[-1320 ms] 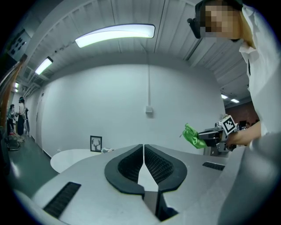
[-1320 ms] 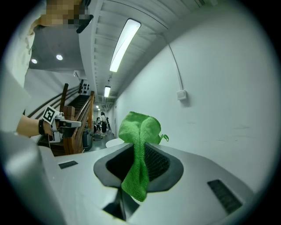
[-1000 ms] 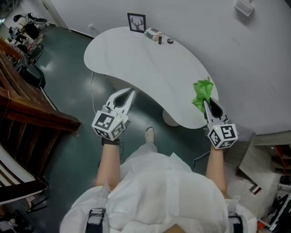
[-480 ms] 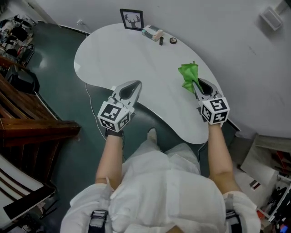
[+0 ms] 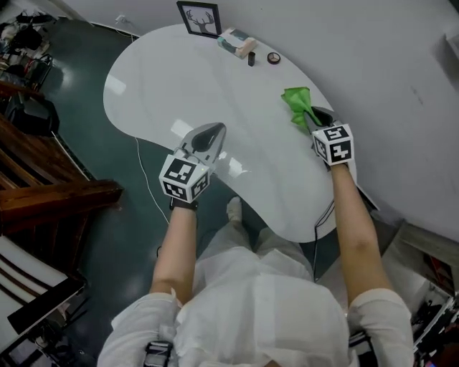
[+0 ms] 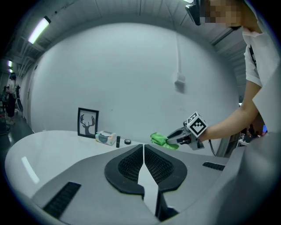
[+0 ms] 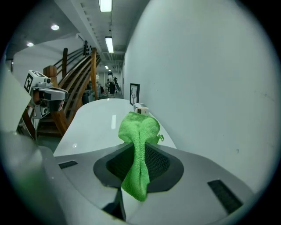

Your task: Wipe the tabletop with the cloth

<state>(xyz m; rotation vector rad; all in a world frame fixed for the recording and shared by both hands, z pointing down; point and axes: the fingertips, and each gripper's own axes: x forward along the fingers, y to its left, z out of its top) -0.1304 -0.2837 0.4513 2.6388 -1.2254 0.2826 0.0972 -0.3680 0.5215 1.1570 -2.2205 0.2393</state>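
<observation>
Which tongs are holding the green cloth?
The right tongs, pinching the green cloth; the left tongs are shut on nothing.

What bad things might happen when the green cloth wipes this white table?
1. The green cloth is bunched into a narrow fold in the right gripper, so it might wipe only a thin strip.
2. A long sweep toward the far end of the table could knock over the small dark bottle or the picture frame standing there.
</observation>
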